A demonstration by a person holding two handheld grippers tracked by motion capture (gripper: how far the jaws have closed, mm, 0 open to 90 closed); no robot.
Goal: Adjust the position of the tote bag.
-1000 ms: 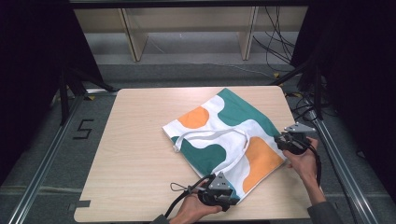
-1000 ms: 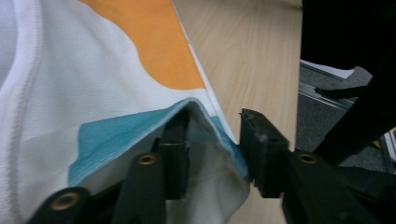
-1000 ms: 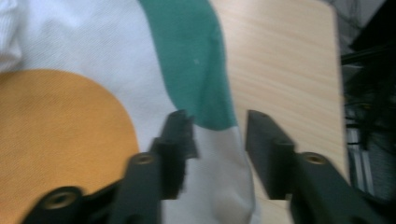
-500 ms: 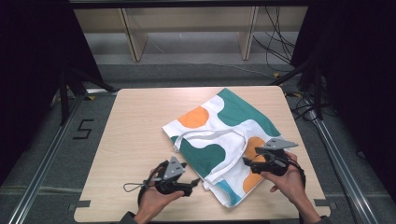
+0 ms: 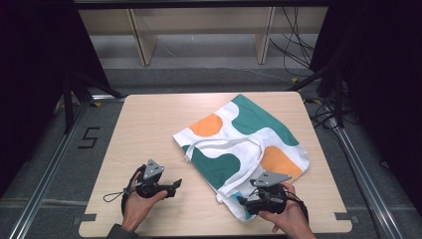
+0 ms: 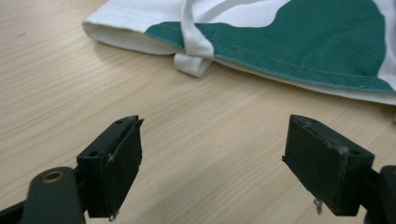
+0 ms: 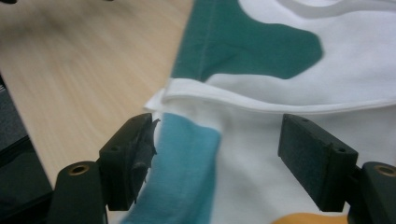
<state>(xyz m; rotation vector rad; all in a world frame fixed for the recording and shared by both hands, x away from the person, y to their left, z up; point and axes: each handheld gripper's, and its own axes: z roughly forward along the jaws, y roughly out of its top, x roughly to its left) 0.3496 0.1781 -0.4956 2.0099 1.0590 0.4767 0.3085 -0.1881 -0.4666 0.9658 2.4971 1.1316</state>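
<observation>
A flat white cloth tote bag printed with green, orange and light-blue blobs (image 5: pixel 244 144) lies skewed on the right half of the pale wooden table (image 5: pixel 149 124), one corner near the table's front edge. Its white fabric handles (image 5: pixel 224 147) lie across the middle of the bag, and one handle's end curls just past the open hem in the left gripper view (image 6: pixel 192 60).

The right gripper (image 5: pixel 244 201) hangs over the bag's near corner, jaws having just been opening and now standing wide apart; cloth with a light-blue patch (image 7: pixel 187 163) lies beneath them, seemingly unpinched, though the blurred close-up makes contact hard to judge. The left gripper (image 5: pixel 175 185) sits over bare wood left of the bag, well apart from it, jaws likewise just opened wide with nothing between them.
</observation>
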